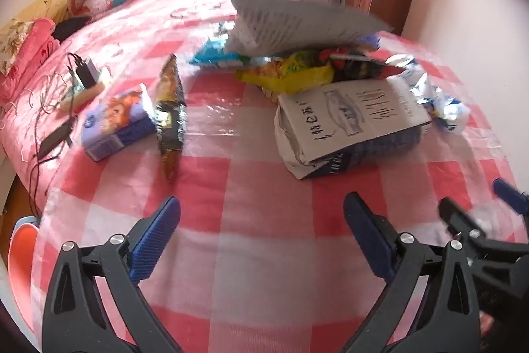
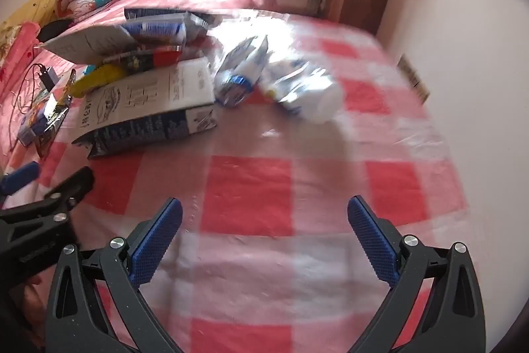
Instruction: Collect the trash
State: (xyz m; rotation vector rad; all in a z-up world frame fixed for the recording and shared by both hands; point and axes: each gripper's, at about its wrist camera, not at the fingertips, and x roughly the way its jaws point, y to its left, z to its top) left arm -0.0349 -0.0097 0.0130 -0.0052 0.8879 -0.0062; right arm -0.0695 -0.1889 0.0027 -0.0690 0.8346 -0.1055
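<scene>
On the checked bed (image 1: 231,187), trash pile (image 1: 330,81) well beyond both grippers' wide-open, empty jaws

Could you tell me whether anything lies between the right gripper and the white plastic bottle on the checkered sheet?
Nothing visible does. The right gripper is open over bare checkered sheet, and the white bottle lies ahead, slightly right. The grey paper bag sits off to the left of that path.
</scene>
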